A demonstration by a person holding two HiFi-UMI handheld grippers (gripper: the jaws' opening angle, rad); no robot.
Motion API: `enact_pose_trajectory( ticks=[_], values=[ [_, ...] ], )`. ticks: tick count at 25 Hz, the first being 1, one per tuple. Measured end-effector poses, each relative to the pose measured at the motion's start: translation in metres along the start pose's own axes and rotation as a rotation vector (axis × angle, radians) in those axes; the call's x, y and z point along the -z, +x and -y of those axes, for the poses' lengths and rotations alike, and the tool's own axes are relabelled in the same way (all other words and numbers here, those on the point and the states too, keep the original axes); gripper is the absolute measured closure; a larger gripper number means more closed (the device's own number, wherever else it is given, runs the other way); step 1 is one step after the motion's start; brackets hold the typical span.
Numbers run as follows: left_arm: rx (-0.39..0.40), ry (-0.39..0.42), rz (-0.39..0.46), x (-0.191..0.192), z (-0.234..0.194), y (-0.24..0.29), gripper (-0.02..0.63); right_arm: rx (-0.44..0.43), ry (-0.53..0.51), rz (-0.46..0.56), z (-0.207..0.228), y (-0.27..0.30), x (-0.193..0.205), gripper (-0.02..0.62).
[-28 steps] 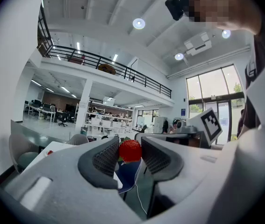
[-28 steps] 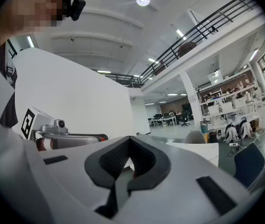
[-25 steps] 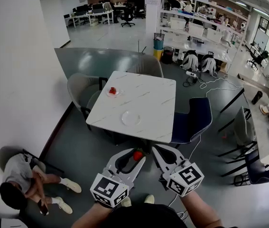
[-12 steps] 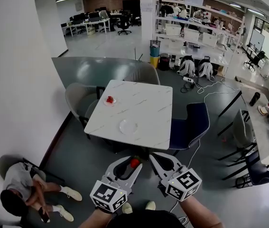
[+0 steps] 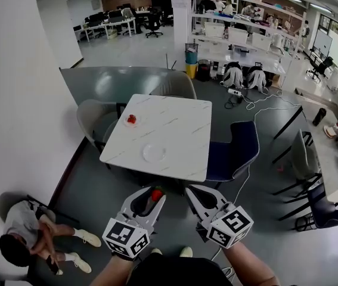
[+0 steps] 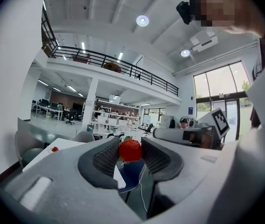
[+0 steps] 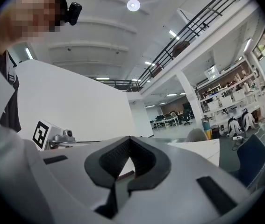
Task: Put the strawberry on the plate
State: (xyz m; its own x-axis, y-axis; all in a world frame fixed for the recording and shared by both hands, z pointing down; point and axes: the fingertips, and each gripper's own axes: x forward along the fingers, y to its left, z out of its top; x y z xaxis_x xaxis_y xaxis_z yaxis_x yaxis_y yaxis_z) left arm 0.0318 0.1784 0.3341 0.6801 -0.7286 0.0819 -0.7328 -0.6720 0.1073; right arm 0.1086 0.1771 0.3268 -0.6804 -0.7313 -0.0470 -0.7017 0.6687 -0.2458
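A red strawberry (image 5: 157, 193) (image 6: 130, 150) sits pinched between the jaws of my left gripper (image 5: 155, 196) (image 6: 131, 154), held in the air just before the near edge of the white marble table (image 5: 174, 130). An empty clear plate (image 5: 154, 153) lies on the near part of the table. A second small plate (image 5: 132, 120) at the table's left edge carries another strawberry (image 6: 54, 149). My right gripper (image 5: 189, 190) (image 7: 128, 143) hovers beside the left one, its jaws closed together with nothing between them.
A dark blue chair (image 5: 233, 151) stands at the table's right side, and grey chairs (image 5: 94, 115) at the left and far sides. A person sits on the floor (image 5: 25, 231) at the lower left, next to a white wall. Cables lie on the floor beyond the table.
My left gripper, still holding the strawberry, has drifted a little to the left. The right gripper has stayed beside it, and the head view has shifted slightly.
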Motion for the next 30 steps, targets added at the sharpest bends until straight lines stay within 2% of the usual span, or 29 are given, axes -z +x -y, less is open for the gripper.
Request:
enact_pose_trajectory(
  ticks=[6, 13, 20, 30],
  values=[
    [-0.048, 0.002, -0.011, 0.001, -0.006, 0.005, 0.449, -0.007, 0.017, -0.004, 0.012, -0.005, -0.001, 0.592],
    [-0.055, -0.002, -0.015, 0.006, -0.030, 0.020, 0.449, -0.007, 0.031, -0.017, 0.026, 0.019, 0.006, 0.592],
    [-0.037, -0.005, -0.018, 0.006, -0.085, 0.046, 0.449, 0.016, 0.034, -0.027, 0.045, 0.076, 0.008, 0.592],
    [0.057, 0.034, -0.009, -0.006, -0.185, 0.099, 0.449, 0.074, 0.014, -0.029, 0.076, 0.190, 0.005, 0.592]
  ],
)
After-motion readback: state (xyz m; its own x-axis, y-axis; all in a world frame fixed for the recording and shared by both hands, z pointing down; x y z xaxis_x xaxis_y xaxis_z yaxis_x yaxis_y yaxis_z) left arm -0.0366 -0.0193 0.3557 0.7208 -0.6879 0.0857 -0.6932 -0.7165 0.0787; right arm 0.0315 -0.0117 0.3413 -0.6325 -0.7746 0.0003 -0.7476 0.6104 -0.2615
